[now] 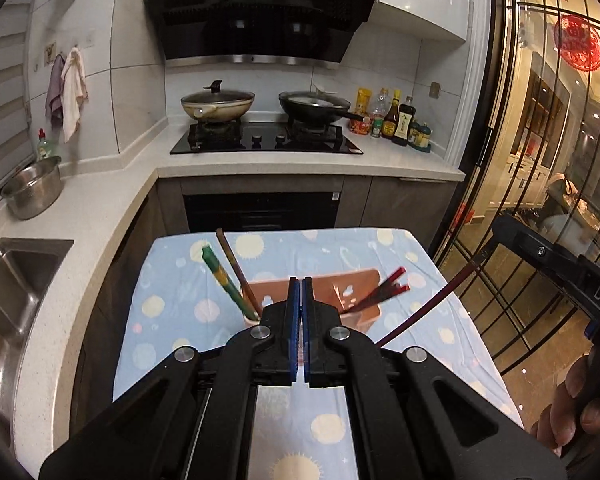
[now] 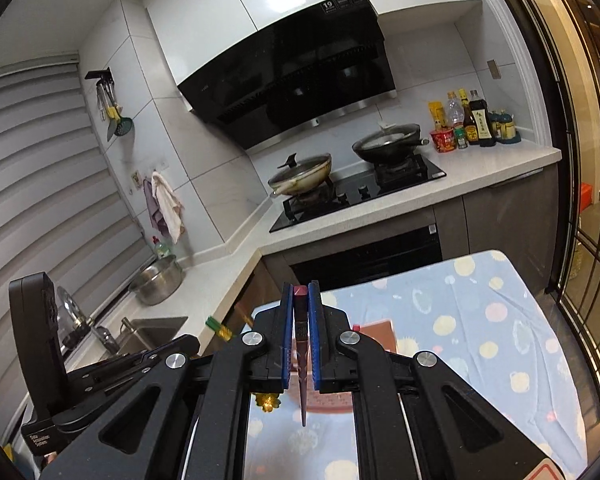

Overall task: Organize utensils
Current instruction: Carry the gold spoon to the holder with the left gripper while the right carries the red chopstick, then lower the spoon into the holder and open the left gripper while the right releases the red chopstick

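A pink utensil holder (image 1: 340, 284) stands on the table's blue patterned cloth (image 1: 380, 252). A green-handled utensil (image 1: 224, 280) and a brown chopstick (image 1: 232, 264) lean in its left compartment. Red chopsticks (image 1: 384, 288) lean in its right one. My left gripper (image 1: 301, 282) hangs above the holder's near side, shut with nothing between its blue pads. My right gripper (image 2: 301, 287) is shut on a dark red chopstick (image 2: 302, 380) that hangs point down over the table. In the left wrist view that chopstick (image 1: 428, 304) slants down from the right gripper (image 1: 504, 226), which a hand (image 1: 572, 408) holds.
Behind the table runs a counter with a stove (image 1: 266, 140), two pans (image 1: 218, 104) and sauce bottles (image 1: 396, 120). A steel bowl (image 1: 34, 190) and a sink (image 1: 16, 280) lie left. A glass door (image 1: 540, 140) closes off the right.
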{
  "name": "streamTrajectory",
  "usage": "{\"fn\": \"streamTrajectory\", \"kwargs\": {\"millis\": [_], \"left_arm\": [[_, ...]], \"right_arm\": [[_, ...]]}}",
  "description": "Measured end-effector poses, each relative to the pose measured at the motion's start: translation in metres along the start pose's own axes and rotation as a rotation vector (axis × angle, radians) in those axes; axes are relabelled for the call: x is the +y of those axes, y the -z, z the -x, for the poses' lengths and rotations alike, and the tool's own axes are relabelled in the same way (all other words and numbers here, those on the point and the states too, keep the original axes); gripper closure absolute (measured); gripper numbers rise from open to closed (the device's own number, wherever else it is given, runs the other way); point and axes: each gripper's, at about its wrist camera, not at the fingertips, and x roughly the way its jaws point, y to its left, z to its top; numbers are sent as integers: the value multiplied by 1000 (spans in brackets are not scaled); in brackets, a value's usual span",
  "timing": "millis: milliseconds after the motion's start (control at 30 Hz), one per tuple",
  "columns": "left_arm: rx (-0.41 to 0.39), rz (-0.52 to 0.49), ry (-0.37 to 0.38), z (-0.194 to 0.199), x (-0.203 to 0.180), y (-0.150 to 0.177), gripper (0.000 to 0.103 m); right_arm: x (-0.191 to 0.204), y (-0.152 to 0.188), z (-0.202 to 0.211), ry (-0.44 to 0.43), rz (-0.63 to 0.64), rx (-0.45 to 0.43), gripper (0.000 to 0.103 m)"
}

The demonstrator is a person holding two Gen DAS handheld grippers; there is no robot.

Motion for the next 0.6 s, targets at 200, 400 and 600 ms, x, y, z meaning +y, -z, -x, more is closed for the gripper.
{"fn": "streamTrajectory", "kwargs": {"millis": [200,400,600], "left_arm": [[-46,-9,-21,-13,3,-30,102],[-26,-22,-46,-36,6,-37,102],[22,0,-57,-58,15,-27,102]], "right_arm": [[-2,-33,-16,26,-19,-78,96],[-4,-46,-37,51,-25,-94,96],[-14,-30,-65,82,-30,-18,96]]}}
